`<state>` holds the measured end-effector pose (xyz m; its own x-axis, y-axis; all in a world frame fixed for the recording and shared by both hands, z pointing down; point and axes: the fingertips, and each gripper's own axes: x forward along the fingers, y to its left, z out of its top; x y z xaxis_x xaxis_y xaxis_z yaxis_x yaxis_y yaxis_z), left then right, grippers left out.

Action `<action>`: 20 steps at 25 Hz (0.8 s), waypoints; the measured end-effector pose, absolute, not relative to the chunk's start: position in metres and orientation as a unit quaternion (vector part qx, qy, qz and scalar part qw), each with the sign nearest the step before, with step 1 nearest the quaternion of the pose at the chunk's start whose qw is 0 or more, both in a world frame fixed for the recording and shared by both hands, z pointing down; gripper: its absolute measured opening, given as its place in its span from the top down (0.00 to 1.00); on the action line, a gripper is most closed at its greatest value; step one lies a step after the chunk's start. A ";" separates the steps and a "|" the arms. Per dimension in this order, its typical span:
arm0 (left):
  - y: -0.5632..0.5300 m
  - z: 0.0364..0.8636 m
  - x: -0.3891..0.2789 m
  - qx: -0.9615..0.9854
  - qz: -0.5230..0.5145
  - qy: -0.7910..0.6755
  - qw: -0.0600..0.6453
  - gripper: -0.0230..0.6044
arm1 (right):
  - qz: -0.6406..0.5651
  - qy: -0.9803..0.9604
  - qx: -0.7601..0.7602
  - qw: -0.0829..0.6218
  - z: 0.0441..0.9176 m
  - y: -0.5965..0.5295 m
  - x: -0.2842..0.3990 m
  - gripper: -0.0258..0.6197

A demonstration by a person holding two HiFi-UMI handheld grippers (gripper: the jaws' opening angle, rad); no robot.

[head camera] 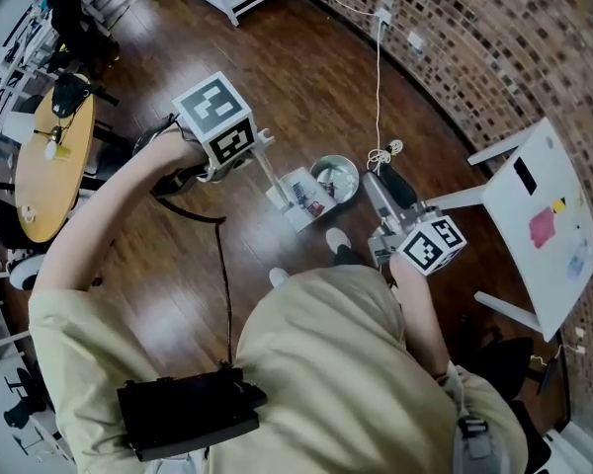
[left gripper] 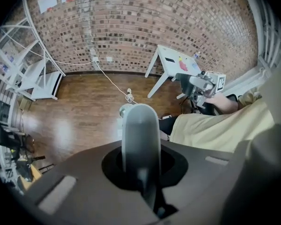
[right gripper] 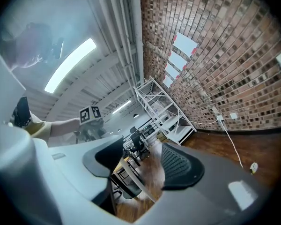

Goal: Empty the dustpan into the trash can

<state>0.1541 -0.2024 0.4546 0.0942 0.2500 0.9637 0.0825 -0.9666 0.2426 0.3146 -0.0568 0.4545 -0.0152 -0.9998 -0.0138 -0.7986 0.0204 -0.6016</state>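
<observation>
Dustpan white, boxy; handle grey, rounded; trash can round, metallic.

Khaki short-sleeved shirt; left tongs and right tongs carry marker cubes.

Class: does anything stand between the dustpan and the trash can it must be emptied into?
Nothing visible does. The dustpan, gripped by its handle in the left tool, is right beside the trash can. The white cable lies on the can's far side, clear of the path.
</observation>
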 end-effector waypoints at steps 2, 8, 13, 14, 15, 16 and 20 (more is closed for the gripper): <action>-0.200 0.471 0.170 0.724 0.674 0.128 0.078 0.96 | -0.220 0.675 -0.666 0.229 0.453 -0.053 0.317 0.59; -0.190 0.480 0.221 0.696 0.694 0.164 0.081 0.96 | -0.218 0.653 -0.686 0.236 0.458 -0.033 0.335 0.59; -0.191 0.484 0.266 0.676 0.708 0.190 0.072 0.96 | -0.234 0.626 -0.702 0.247 0.472 -0.015 0.341 0.60; -0.192 0.481 0.279 0.672 0.711 0.194 0.076 0.96 | -0.235 0.620 -0.705 0.250 0.474 -0.012 0.345 0.60; -0.192 0.479 0.291 0.667 0.715 0.195 0.078 0.96 | -0.235 0.614 -0.710 0.254 0.476 -0.008 0.351 0.60; -0.192 0.480 0.305 0.660 0.721 0.196 0.078 0.96 | -0.235 0.608 -0.714 0.257 0.477 -0.004 0.357 0.60; -0.198 0.488 0.359 0.628 0.749 0.194 0.086 0.96 | -0.232 0.590 -0.726 0.267 0.483 0.008 0.379 0.60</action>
<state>0.3588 -0.1983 0.4878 -0.1955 0.3721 0.9073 0.1143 -0.9102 0.3980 0.3795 0.0078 0.4825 0.1966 -0.9802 0.0214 -0.7321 -0.1613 -0.6618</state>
